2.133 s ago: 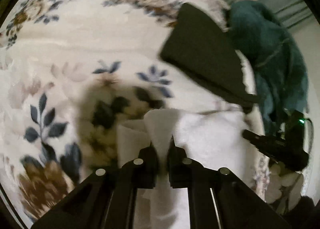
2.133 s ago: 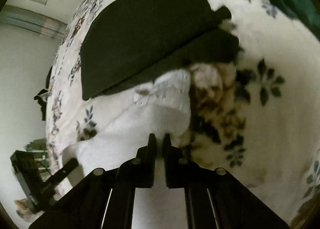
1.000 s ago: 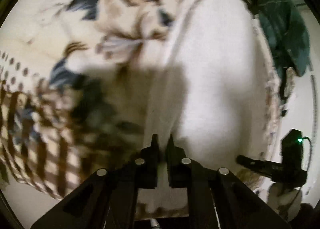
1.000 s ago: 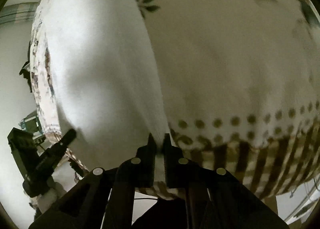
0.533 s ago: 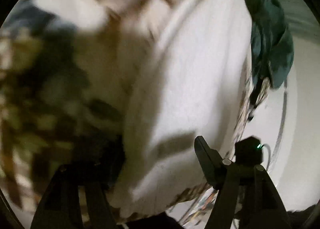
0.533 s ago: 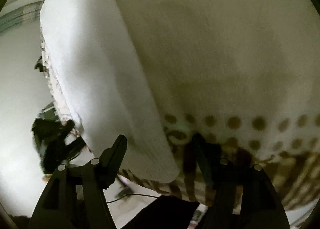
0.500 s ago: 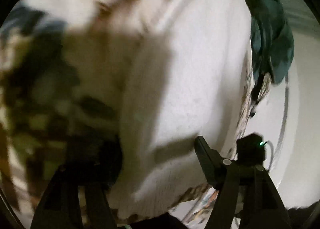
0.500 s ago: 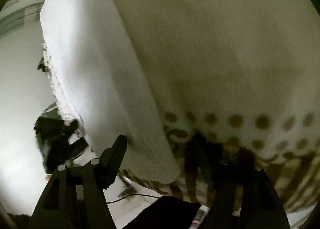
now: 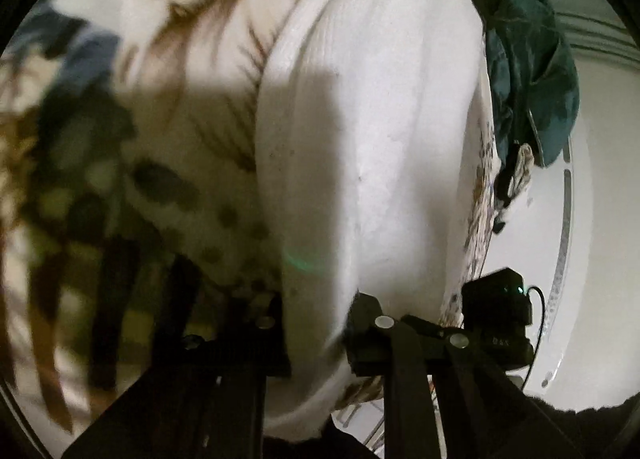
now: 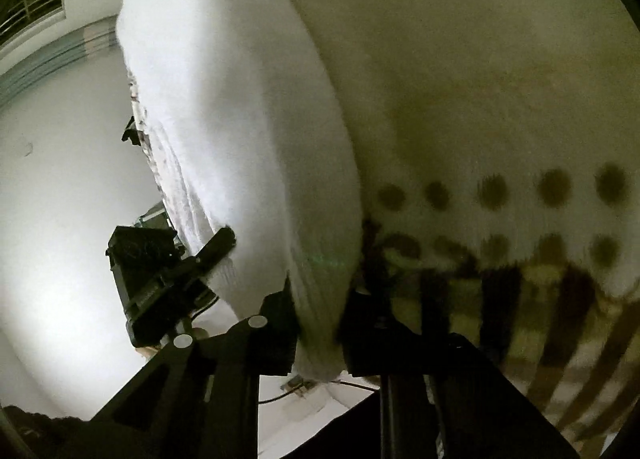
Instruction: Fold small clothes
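A white ribbed garment (image 9: 380, 119) lies stretched along the near edge of a floral bed cover (image 9: 168, 71). In the left wrist view my left gripper (image 9: 316, 323) has its jaws part closed around the garment's near corner, with cloth bunched between them. In the right wrist view the same white garment (image 10: 240, 119) runs away from my right gripper (image 10: 320, 311), whose jaws stand either side of its other near corner. Neither grip looks fully tight. The other gripper (image 10: 160, 271) shows at the left of the right wrist view.
A dark teal garment (image 9: 532, 71) is heaped at the far right of the bed. The bed cover's dotted and striped border (image 10: 520, 219) hangs over the near edge. White wall (image 10: 60, 179) and floor lie beyond the bed edge.
Both grippers pulled the white garment toward the bed's near edge, then opened wide half a second ago. Now the jaws have narrowed around the garment's near corners.
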The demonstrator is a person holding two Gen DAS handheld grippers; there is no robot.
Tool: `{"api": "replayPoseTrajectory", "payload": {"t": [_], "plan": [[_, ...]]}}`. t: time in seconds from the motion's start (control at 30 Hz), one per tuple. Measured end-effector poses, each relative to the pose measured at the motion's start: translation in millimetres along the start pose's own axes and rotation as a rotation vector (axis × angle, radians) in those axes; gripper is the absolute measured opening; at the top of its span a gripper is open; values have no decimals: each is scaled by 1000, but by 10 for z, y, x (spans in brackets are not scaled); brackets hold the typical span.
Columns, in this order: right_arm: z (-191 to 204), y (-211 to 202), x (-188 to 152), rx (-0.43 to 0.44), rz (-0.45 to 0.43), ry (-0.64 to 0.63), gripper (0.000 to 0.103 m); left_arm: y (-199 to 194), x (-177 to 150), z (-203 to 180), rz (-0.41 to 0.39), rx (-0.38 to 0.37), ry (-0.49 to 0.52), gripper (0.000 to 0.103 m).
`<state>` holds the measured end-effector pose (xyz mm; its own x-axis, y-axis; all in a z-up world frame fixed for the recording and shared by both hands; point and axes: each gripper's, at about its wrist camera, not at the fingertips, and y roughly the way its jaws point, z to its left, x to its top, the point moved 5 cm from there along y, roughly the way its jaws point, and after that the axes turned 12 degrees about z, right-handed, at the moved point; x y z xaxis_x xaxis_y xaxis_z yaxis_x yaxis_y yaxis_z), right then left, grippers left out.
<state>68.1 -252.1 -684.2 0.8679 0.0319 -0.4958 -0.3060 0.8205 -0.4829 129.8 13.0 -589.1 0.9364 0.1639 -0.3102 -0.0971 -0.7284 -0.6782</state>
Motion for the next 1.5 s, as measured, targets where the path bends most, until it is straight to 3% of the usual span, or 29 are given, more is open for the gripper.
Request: {"api": "replayPoseTrajectory", "payload": {"t": [0.3, 0.53, 0.7, 0.87, 0.93, 1.0, 1.03, 1.07, 1.1, 1.13, 1.2, 1.27, 1.33, 1.4, 1.47, 1.5], "plan": [[727, -636, -167, 25, -109, -129, 15, -631, -14, -644, -125, -62, 23, 11], [1600, -1327, 138, -51, -219, -270, 15, -1077, 533, -1397, -239, -66, 77, 11], [2309, -1708, 865, -99, -311, -322, 15, -1314, 1390, -1614, -305, -100, 86, 11], [3030, -1759, 2251, -181, -410, -310, 15, -1270, 2502, -1580, -292, -197, 38, 12], [3232, -1702, 2755, -183, -410, -297, 15, -1226, 2947, -1502, -277, -227, -19, 19], [3287, -1714, 3243, -176, -408, -251, 23, -1252, 3315, -1396, -275, -260, -66, 46], [3271, -1706, 3381, -163, -388, -233, 29, -1305, 3426, -1350, -286, -284, -84, 53], [3263, -1736, 3475, -143, -376, -214, 52, -1362, 3471, -1326, -302, -311, -92, 59], [3268, -1787, 3526, -122, -391, -212, 66, -1454, 3496, -1295, -326, -339, -94, 60], [3244, -1837, 3537, -117, -407, -219, 68, -1538, 3506, -1254, -346, -352, -91, 62], [3139, -1905, 3479, -146, -425, -224, 68, -1631, 3473, -1195, -370, -295, -82, 67], [2989, -1910, 3424, -236, -443, -214, 68, -1626, 3432, -1204, -376, -144, -7, 67], [2854, -1797, 3459, -301, -419, -212, 68, -1448, 3476, -1265, -324, 59, 90, 67], [2721, -1657, 3527, -366, -393, -194, 68, -1220, 3562, -1295, -274, 187, 148, 67], [2669, -1527, 3607, -408, -379, -202, 65, -996, 3646, -1329, -238, 277, 199, 65], [2674, -1505, 3628, -420, -389, -211, 57, -905, 3674, -1359, -229, 304, 235, 65]]}}
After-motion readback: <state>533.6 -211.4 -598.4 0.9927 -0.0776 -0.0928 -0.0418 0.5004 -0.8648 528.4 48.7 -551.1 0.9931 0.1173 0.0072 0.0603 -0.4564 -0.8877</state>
